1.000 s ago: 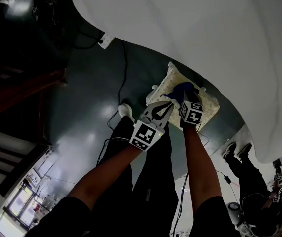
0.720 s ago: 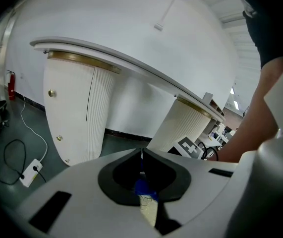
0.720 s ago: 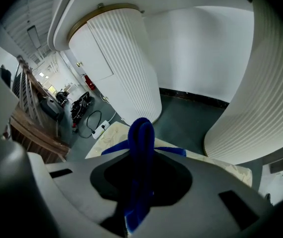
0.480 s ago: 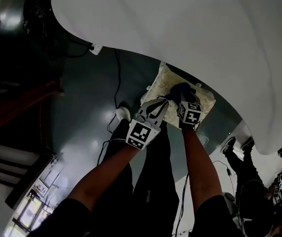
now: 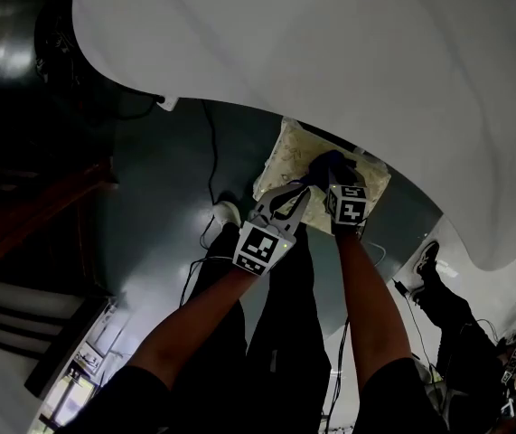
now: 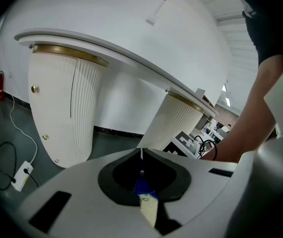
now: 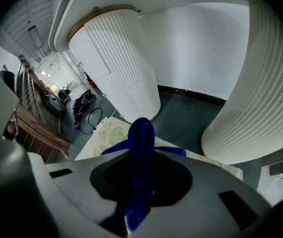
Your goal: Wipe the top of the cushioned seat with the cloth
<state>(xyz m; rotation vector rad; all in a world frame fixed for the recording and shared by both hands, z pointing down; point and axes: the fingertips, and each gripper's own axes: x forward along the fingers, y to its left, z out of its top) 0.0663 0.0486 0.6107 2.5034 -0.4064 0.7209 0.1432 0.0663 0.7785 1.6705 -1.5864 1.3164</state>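
The cushioned seat (image 5: 286, 159) is a cream, flower-patterned square pad low on the dark floor, just under the white table's edge. A dark blue cloth (image 5: 328, 163) lies bunched on its top. My right gripper (image 5: 335, 179) is shut on the blue cloth (image 7: 142, 133), which stands up as a fold between its jaws above the cushion (image 7: 101, 135). My left gripper (image 5: 299, 190) sits beside it at the cushion's near edge with its jaws shut. Through the gap below its tips (image 6: 141, 158) a scrap of blue cloth (image 6: 142, 187) and cream cushion (image 6: 150, 211) show.
A big white tabletop (image 5: 348, 61) overhangs the seat, on ribbed white pedestals (image 7: 124, 63) (image 7: 255, 108) (image 6: 67, 108). Cables (image 5: 211, 143) and a power strip (image 6: 21, 168) lie on the floor. My legs and white shoe (image 5: 228, 212) are below; another person's shoes (image 5: 425, 260) stand right.
The head camera has shifted, so the seat sits slightly higher and further left in view. Both grippers stay together on the cushion with the cloth, barely moved relative to it.
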